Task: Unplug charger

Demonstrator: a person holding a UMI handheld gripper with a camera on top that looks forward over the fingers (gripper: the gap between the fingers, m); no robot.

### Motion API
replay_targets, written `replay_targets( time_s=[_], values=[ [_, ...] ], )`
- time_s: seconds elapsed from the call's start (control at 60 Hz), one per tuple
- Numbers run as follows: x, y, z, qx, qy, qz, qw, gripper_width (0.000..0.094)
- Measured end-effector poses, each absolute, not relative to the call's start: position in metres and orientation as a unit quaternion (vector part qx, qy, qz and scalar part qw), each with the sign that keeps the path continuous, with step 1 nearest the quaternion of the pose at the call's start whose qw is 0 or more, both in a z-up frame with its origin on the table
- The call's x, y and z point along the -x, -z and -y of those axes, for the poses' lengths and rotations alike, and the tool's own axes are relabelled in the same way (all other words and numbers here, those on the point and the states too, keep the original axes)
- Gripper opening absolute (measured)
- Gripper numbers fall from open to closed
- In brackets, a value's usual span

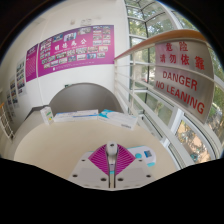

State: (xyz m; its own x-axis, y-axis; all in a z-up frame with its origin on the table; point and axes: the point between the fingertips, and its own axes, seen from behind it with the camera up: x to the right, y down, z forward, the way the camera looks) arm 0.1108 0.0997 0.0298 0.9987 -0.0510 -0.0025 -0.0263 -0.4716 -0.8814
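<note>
Gripper (111,160) pads nearly together, holding nothing, above pale counter (60,145).

Magenta, red and pale cream

The claw (112,163) has a white body and magenta pads (100,160) crossed by thin pale lines. The sign (183,72) carries red lettering on clear glass. The poster board (70,49) is magenta with small multicoloured panels. The counter (60,150) is pale cream; the curved wall (85,98) beyond it is grey-white.
</note>
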Motion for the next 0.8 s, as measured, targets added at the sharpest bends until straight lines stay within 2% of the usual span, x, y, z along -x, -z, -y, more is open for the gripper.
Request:
replay_targets(
  time_s=[0.1, 0.183, 0.25, 0.3, 0.383, 0.483, 0.617, 0.8],
  values=[
    [-0.114, -0.135, -0.110, 0.790, 0.035, -0.003, 0.612, 0.0049],
    [-0.115, -0.211, -0.120, 0.759, 0.008, 0.000, 0.651, 0.0050],
    [-0.137, -0.245, -0.119, 0.748, 0.013, -0.004, 0.664, 0.0050],
    [-0.161, -0.250, -0.116, 0.751, 0.024, -0.008, 0.659, 0.0050],
    [-0.200, -0.221, -0.107, 0.777, 0.045, -0.011, 0.628, 0.0051],
    [-0.243, -0.139, -0.090, 0.818, 0.084, 0.012, 0.568, 0.0054],
    [-0.252, -0.062, -0.059, 0.854, 0.108, 0.058, 0.505, 0.0067],
    [-0.242, -0.005, -0.045, 0.868, 0.109, 0.116, 0.470, 0.0106]
  ],
)
